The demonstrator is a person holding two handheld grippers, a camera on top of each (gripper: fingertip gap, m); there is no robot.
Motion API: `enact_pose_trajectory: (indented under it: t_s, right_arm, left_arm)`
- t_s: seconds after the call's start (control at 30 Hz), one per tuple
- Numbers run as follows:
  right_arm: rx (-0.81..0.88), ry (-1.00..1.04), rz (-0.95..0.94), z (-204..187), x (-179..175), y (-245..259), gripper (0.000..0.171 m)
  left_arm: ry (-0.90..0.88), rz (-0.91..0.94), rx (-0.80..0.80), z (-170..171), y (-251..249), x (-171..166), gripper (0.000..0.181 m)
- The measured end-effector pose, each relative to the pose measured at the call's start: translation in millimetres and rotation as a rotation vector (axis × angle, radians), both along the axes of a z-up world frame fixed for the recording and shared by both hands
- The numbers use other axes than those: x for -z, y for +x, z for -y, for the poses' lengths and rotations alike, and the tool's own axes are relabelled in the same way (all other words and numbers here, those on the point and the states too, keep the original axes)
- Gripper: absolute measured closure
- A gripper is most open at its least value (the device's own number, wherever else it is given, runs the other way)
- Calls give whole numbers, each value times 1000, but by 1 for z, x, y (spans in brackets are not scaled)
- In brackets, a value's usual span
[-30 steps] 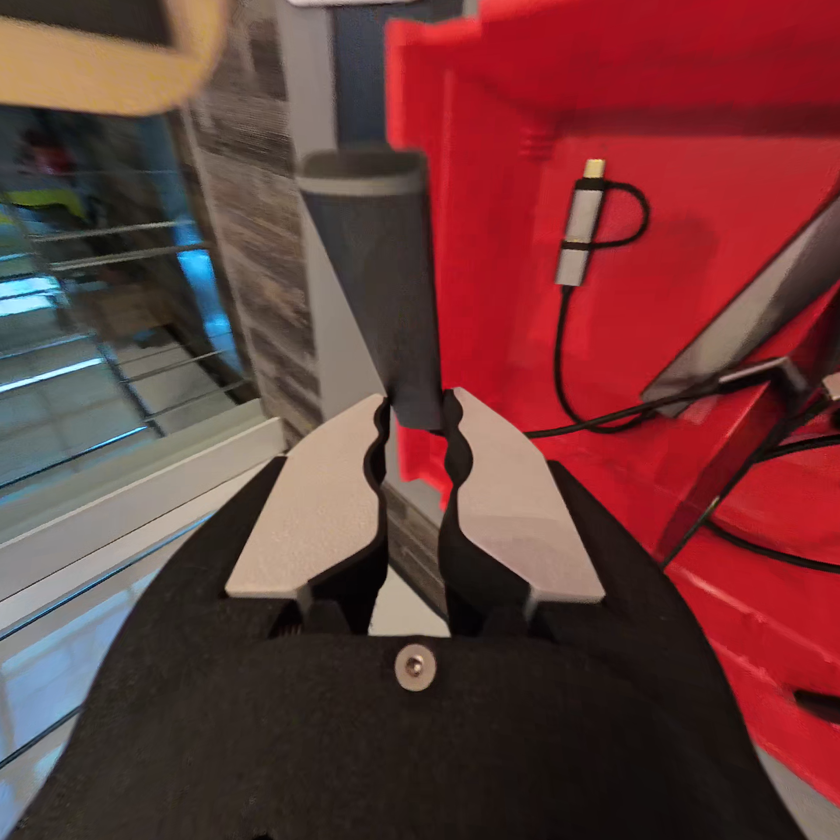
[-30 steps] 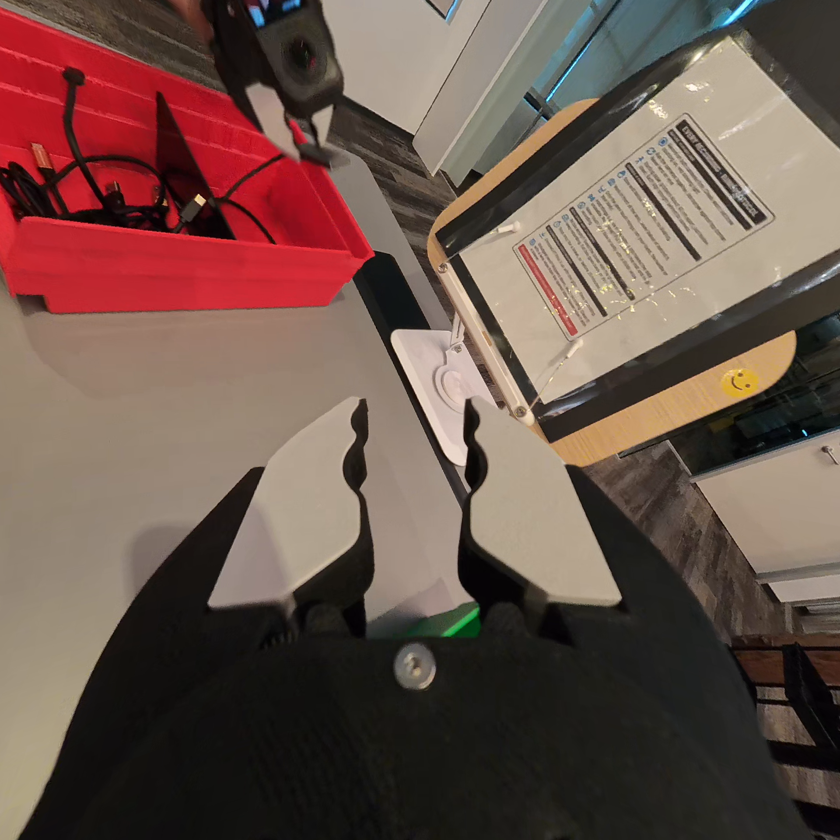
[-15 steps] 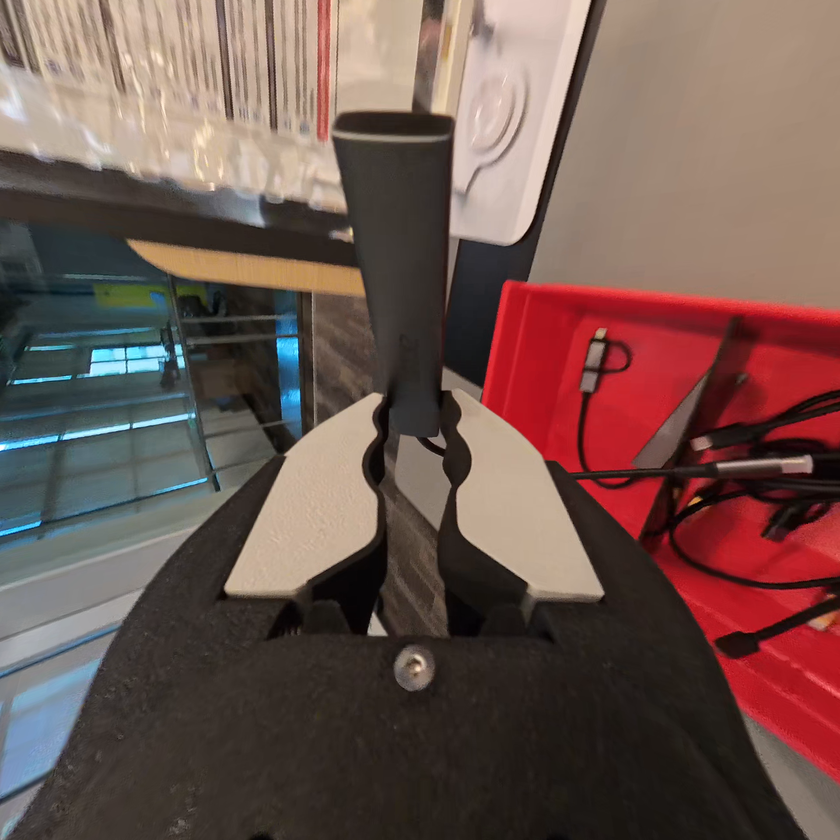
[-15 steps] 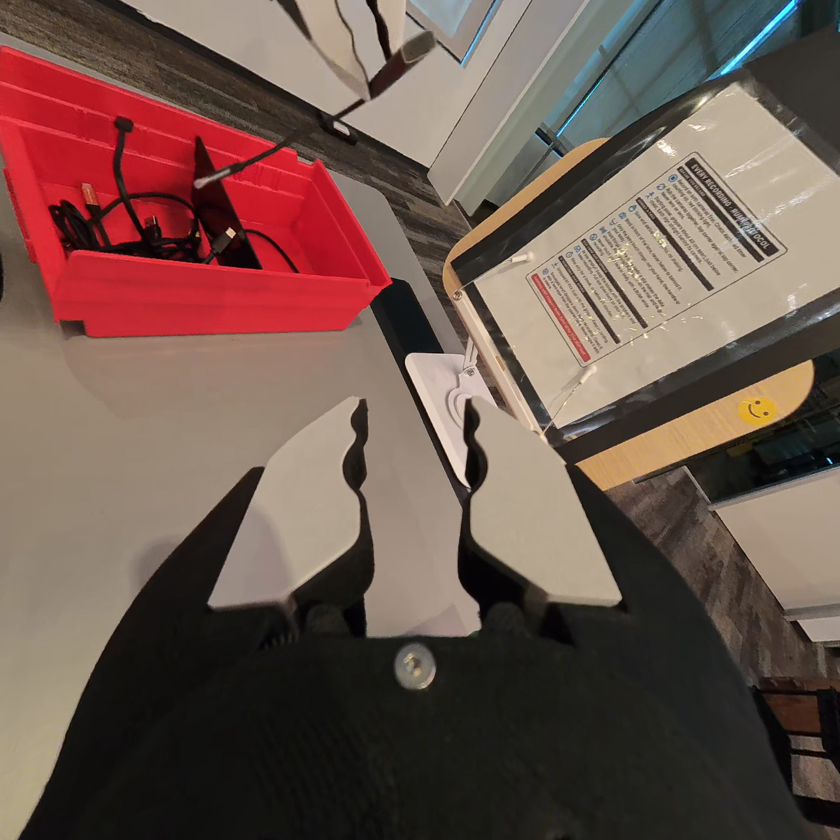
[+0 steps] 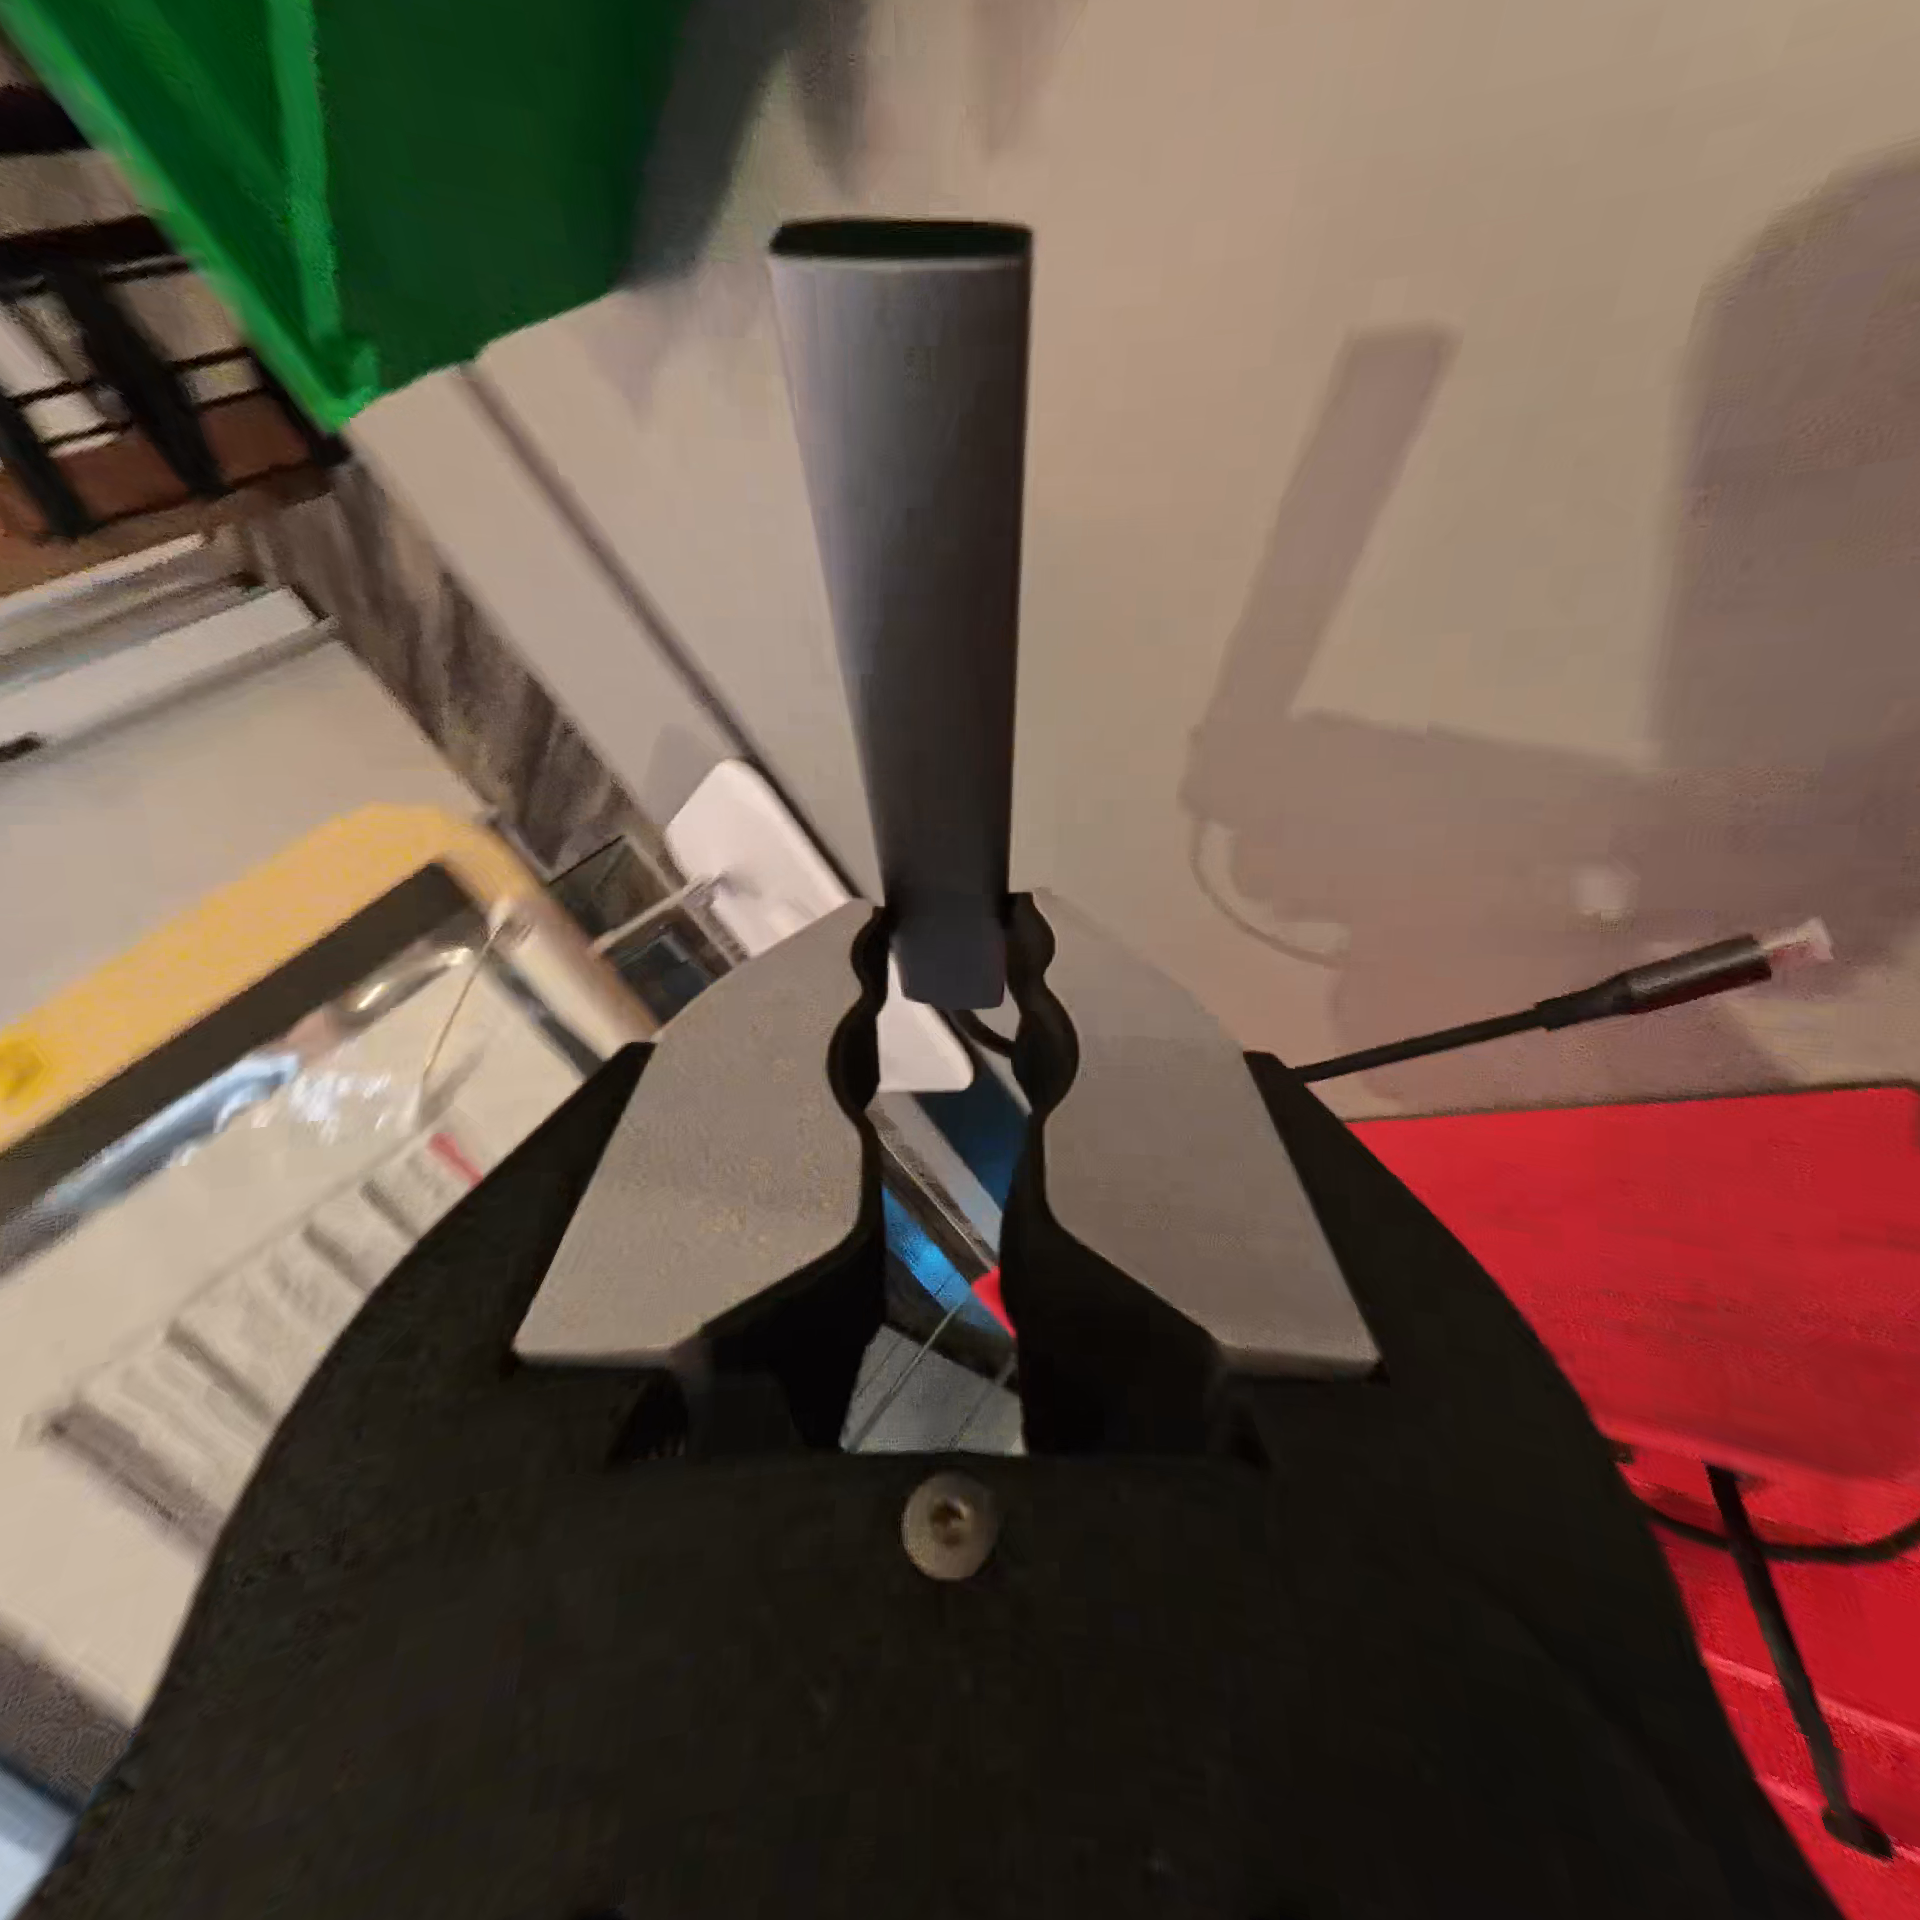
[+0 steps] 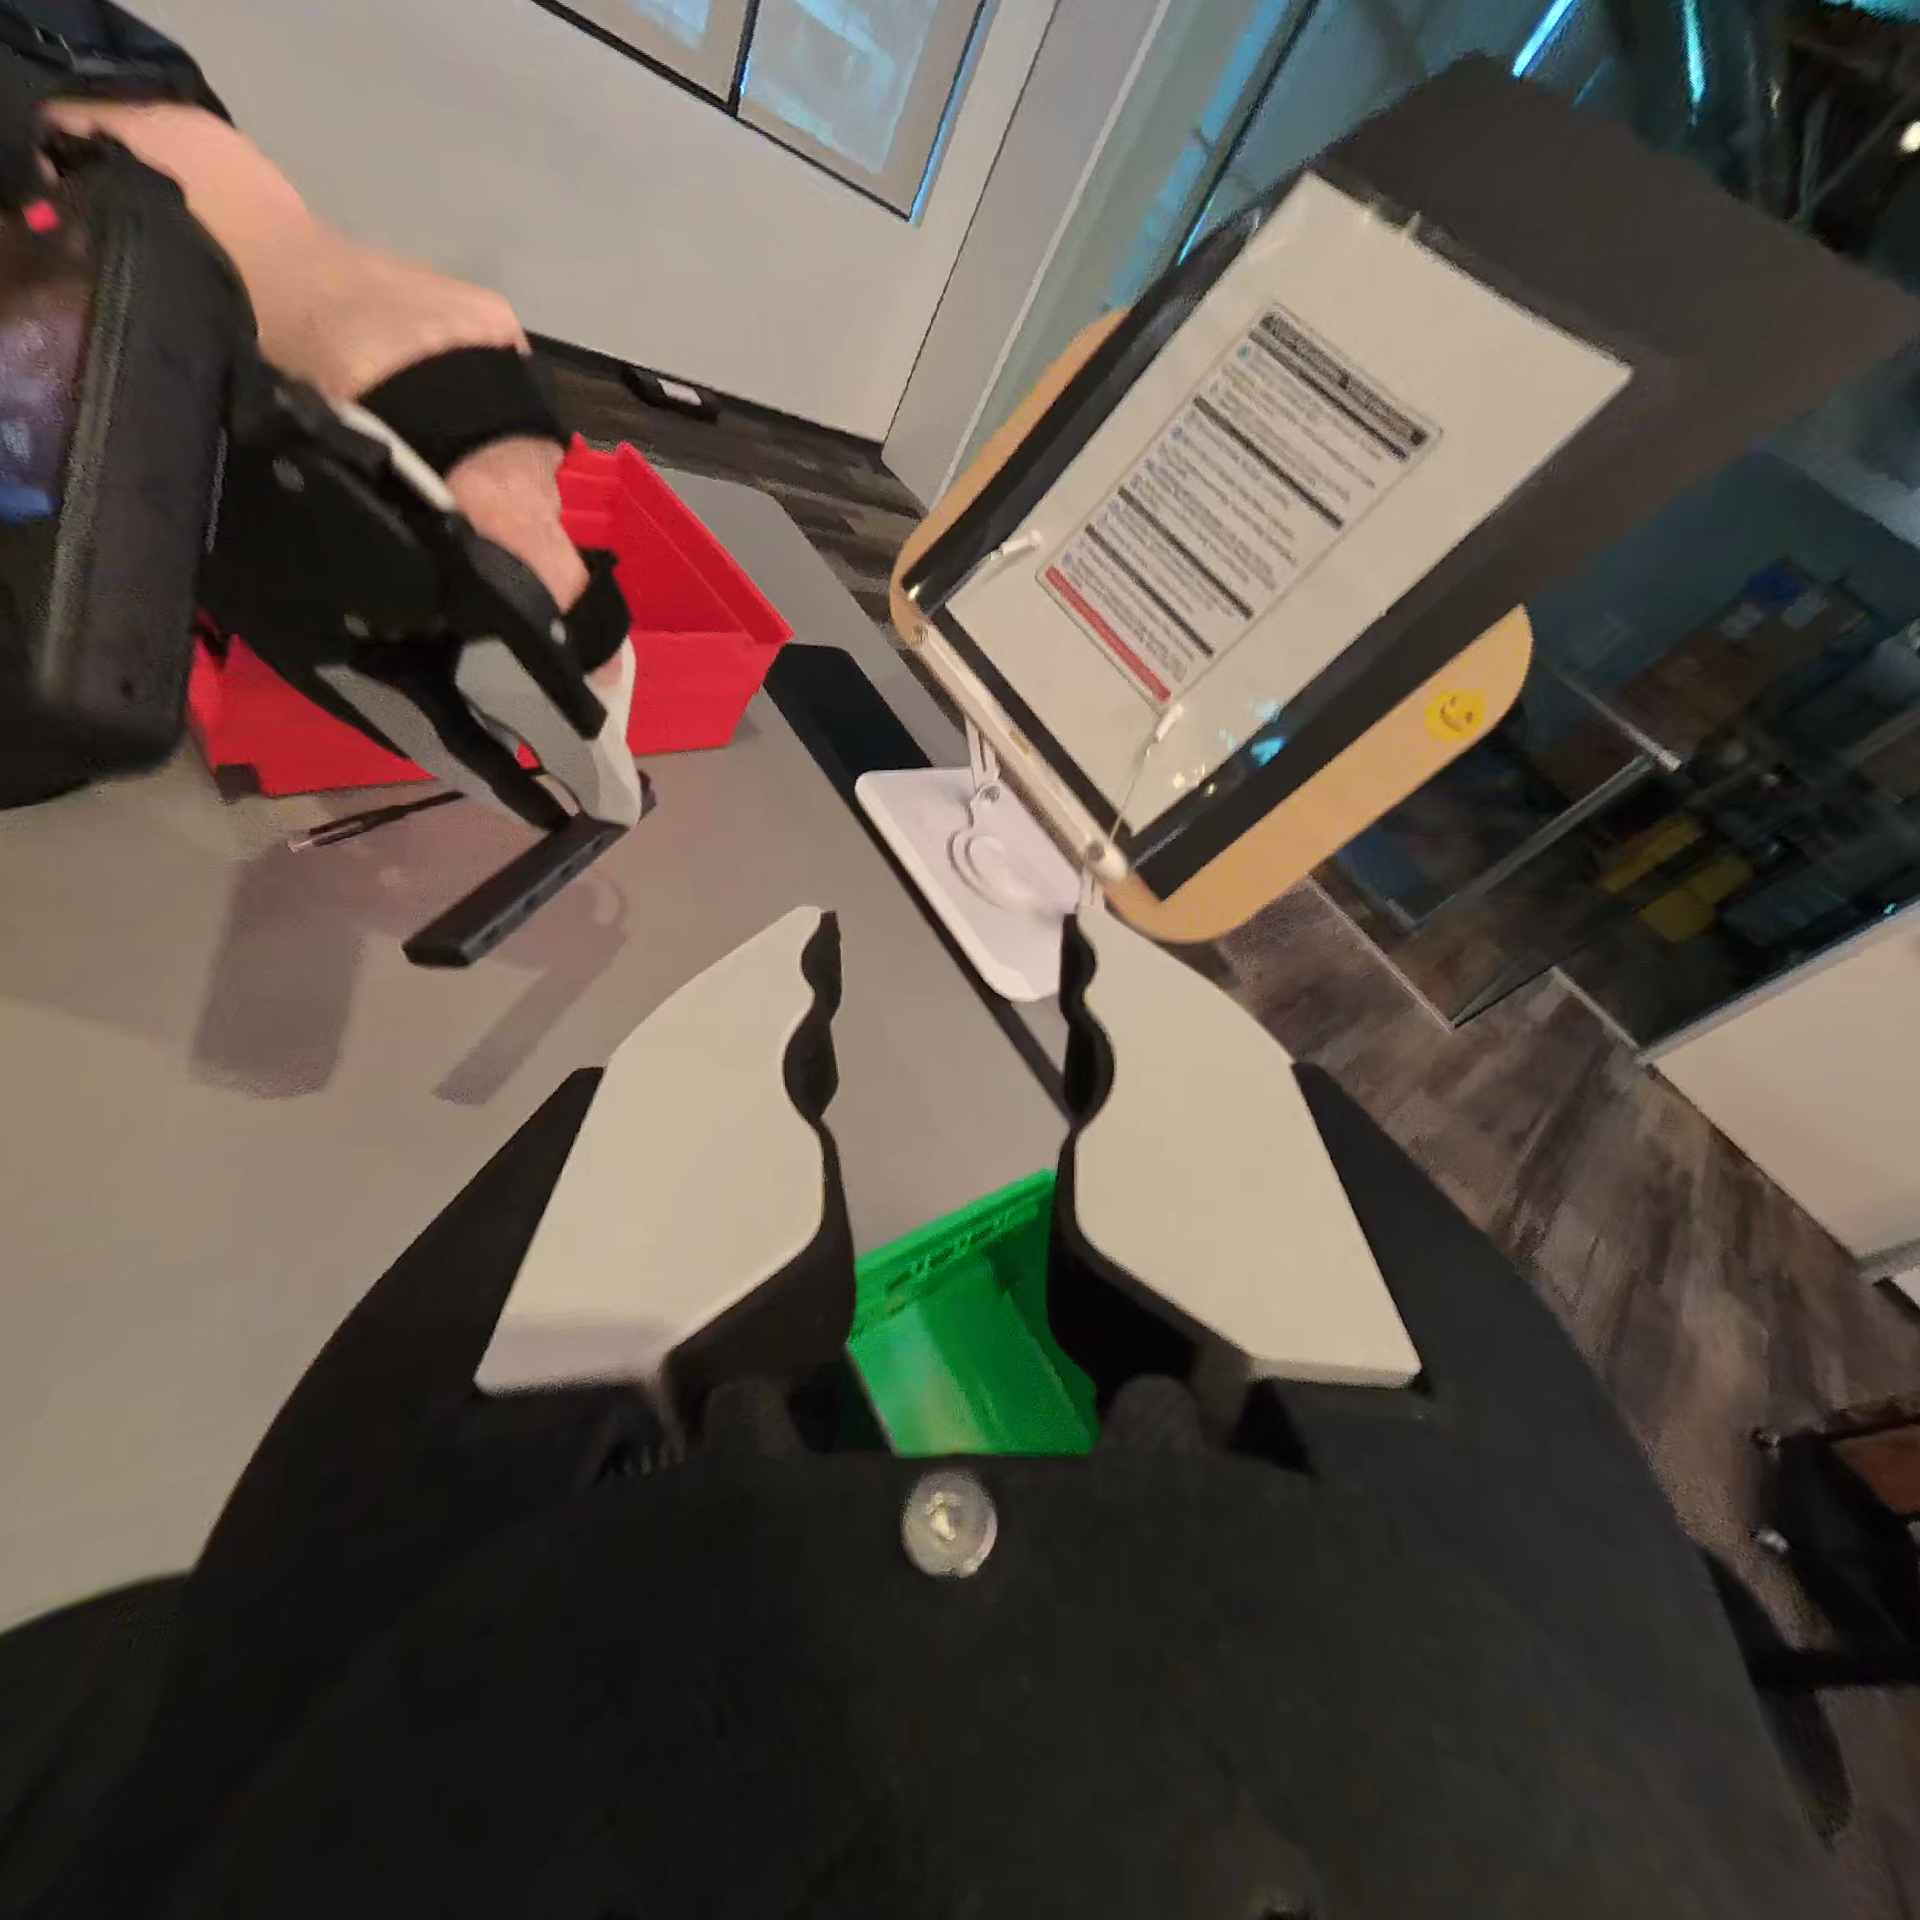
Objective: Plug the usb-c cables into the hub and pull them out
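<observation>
Left fingers (image 5: 862, 966) pinch the hub (image 5: 914, 582) end; right fingers (image 6: 800, 997) gape apart, holding nothing.

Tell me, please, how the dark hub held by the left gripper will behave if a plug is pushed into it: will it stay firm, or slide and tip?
The hub looks stiff: a straight slim bar, no sag. The left gripper pinches only one end, so it may pivot under a push. Its far end seems to rest on the smooth grey table, so it could slide.

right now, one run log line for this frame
left gripper: shut on dark grey slab-shaped hub, far end on grey table | right gripper: open, empty | black usb-c cable: unplugged
</observation>
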State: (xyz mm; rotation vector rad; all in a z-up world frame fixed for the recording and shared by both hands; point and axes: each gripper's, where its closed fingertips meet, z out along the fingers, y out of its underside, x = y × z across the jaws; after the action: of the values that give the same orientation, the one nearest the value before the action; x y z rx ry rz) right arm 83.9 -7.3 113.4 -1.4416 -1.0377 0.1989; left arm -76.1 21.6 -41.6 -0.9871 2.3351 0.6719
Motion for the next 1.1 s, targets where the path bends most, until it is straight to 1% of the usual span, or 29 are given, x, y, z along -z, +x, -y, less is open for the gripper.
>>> enact_pose_trajectory:
  t_s: [0.1,0.2,0.3,0.5,0.63,0.67,0.7,0.77,0.8,0.87,0.93,1.0,1.03,1.1]
  right_arm:
    - [17,-45,-2,0,11,19,130]
    - [9,-68,-22,-2,16,25,130]
    - [6,-86,-23,-5,21,27,130]
    - [-7,-84,-13,-5,22,24,130]
    - [-31,-65,-34,-1,16,22,130]
    - [-36,-60,-38,0,15,21,130]
    - [-41,-58,-42,1,14,21,130]
    - [-50,-54,-44,3,13,19,130]
    - [-54,-48,-45,4,12,19,130]
    - [-59,-36,-50,6,9,18,130]
    - [-60,-16,-57,7,4,18,130]
    - [-55,0,-72,7,0,19,130]
    - [-56,4,-79,7,-2,19,130]
    - [-61,6,-79,9,-2,18,130]
  left_arm:
    - [-44,-80,17,0,8,33,160]
    - [-81,-73,20,-6,12,46,160]
    - [-129,-66,-20,-13,14,58,160]
    - [-269,-87,-140,-25,23,96,160]
    - [-366,-69,-224,-28,22,112,160]
    - [-378,-60,-256,-30,21,115,160]
    - [-339,-40,-300,-38,19,116,160]
    - [-215,-23,-320,-52,15,106,150]
    - [-177,16,-311,-54,15,95,149]
    - [-141,161,-325,-52,16,60,148]
    - [-130,372,-382,-47,6,11,143]
    - [-118,565,-449,-38,-24,-38,138]
    - [-120,634,-487,-31,-48,-55,138]
    - [-135,687,-552,-16,-101,-68,138]
